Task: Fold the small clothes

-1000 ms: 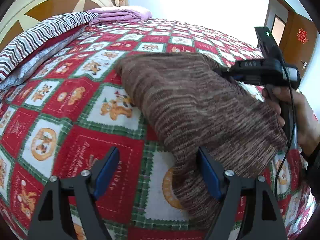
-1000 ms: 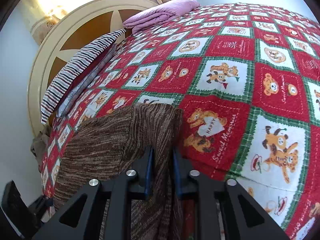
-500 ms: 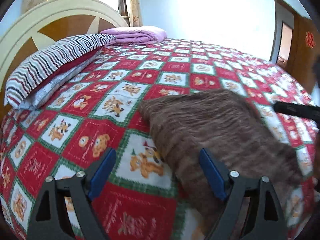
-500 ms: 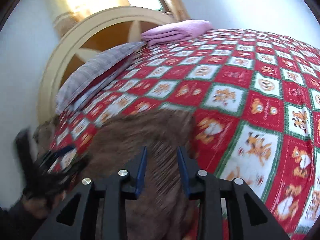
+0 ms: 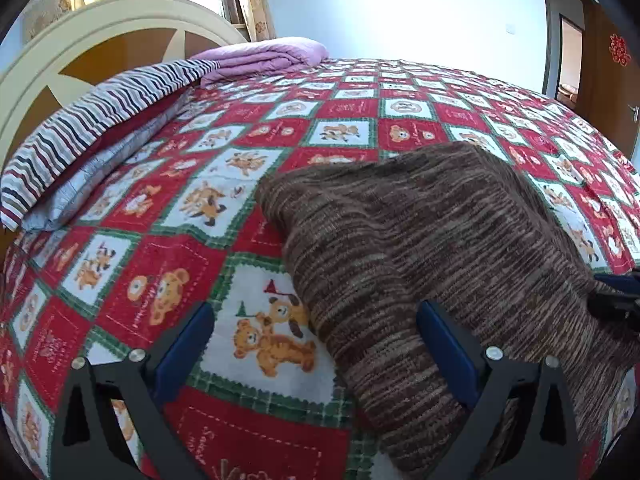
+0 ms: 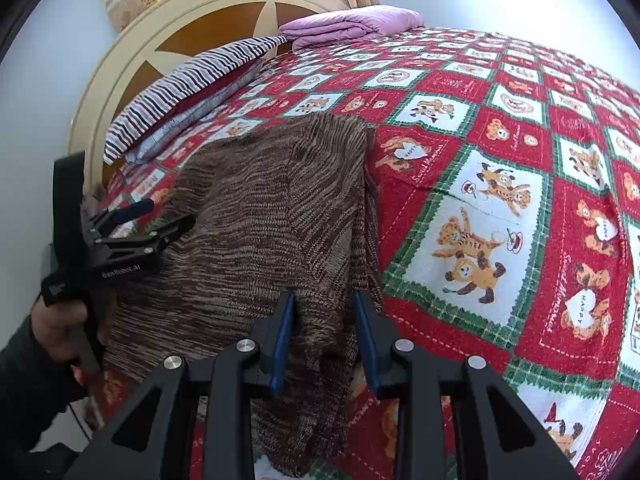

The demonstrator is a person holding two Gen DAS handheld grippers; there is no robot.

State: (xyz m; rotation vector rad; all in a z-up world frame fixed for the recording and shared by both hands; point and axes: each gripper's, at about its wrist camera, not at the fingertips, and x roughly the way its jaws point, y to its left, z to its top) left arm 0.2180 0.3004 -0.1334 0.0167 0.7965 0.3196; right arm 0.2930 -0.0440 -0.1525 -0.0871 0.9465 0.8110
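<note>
A brown striped knit garment lies folded on the quilted bedspread. My left gripper stands wide open, its jaws still spreading. The garment's near left edge lies on the bed between them, and the pads do not press on it. In the right wrist view the garment stretches ahead and the left gripper hovers open at its left edge, held by a hand. My right gripper is partly open over the garment's near right fold, with the cloth lying loose between the blue pads.
A striped pillow and a folded purple blanket lie at the head of the bed by the cream headboard. A brown door stands at the far right. The bedspread stretches away to the right of the garment.
The left jaws spread wider and pulled back off the garment's edge. The right jaws came apart from the fold they pinched and drew back. The garment has settled flat on the bed.
</note>
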